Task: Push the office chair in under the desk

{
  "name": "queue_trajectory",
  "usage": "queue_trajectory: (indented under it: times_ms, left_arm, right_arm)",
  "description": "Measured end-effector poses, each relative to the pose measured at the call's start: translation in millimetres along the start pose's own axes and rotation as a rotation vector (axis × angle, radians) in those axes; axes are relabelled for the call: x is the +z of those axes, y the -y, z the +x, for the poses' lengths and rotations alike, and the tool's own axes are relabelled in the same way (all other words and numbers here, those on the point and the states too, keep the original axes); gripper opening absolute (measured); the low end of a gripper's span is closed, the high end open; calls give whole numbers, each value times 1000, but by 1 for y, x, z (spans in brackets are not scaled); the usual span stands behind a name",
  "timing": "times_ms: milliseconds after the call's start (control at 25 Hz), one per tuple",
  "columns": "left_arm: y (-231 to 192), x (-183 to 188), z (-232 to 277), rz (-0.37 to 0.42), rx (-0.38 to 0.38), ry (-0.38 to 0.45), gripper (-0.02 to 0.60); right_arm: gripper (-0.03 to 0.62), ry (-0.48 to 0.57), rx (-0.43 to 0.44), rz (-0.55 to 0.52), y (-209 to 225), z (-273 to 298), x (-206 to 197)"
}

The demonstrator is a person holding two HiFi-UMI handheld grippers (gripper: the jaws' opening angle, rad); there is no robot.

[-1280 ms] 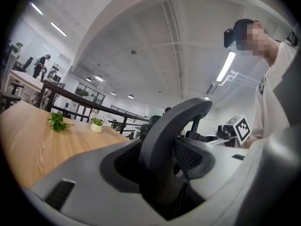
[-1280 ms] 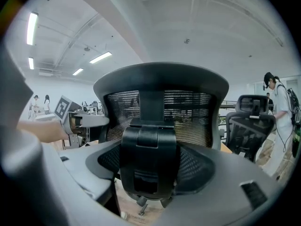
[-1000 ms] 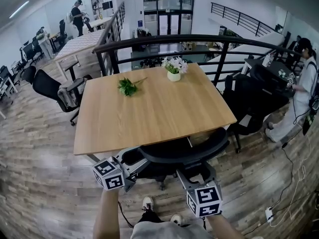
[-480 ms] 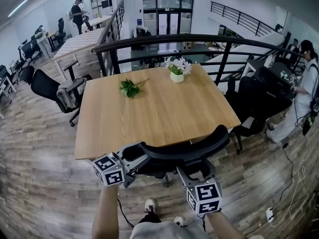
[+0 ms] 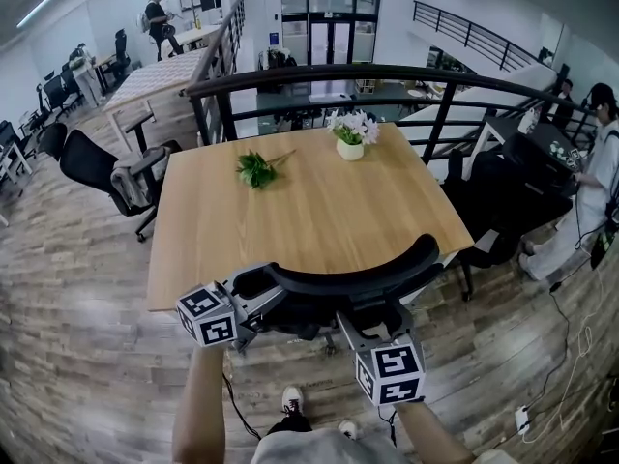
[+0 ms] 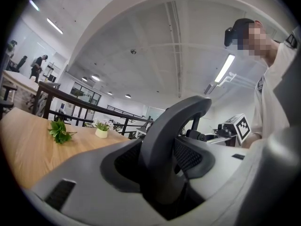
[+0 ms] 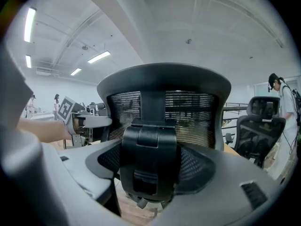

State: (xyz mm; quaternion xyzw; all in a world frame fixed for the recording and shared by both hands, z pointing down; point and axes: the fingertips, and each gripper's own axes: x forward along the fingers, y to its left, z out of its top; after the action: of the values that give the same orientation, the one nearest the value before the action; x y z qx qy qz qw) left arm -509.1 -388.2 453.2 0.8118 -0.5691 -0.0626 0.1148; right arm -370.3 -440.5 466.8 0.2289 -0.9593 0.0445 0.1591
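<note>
The black mesh office chair (image 5: 358, 276) stands at the near edge of the wooden desk (image 5: 290, 220), its curved backrest top overlapping the desk's front edge. My left gripper (image 5: 253, 298) is shut on the backrest's left edge (image 6: 174, 140), which fills the gap between its pads. My right gripper (image 5: 363, 319) is shut on the black bracket (image 7: 148, 168) at the middle of the backrest, below the mesh (image 7: 164, 107). The seat and wheels are mostly hidden under the backrest and my arms.
On the desk lie a green sprig (image 5: 253, 169) and a white pot of flowers (image 5: 350, 133). A black railing (image 5: 319, 75) runs behind it. Other black chairs stand at left (image 5: 97, 167) and right (image 5: 498, 201). A person (image 5: 595, 182) stands far right; a cable and plug (image 5: 523, 419) lie on the floor.
Both grippers and the chair have moved forward toward the desk; the backrest now overlaps the desk's front edge more. Both grips look unchanged.
</note>
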Motion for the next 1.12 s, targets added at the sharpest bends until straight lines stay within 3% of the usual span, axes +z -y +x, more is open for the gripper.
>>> queue_trajectory:
  times_ms: [400, 600, 720, 960, 1120]
  left_arm:
    - [-23, 2, -8, 43, -23, -13, 250]
    - [-20, 2, -8, 58, 11, 1, 252]
    - [-19, 3, -10, 74, 62, 17, 259]
    - [-23, 6, -20, 96, 236, 26, 288]
    - [-19, 6, -33, 87, 301, 27, 291]
  right_arm:
    - [347, 12, 16, 13, -15, 20, 4]
    - [347, 0, 20, 22, -13, 19, 2]
    - [347, -1, 32, 31, -14, 18, 2]
    - [348, -8, 82, 37, -16, 12, 4]
    - [350, 13, 101, 0, -14, 1, 7]
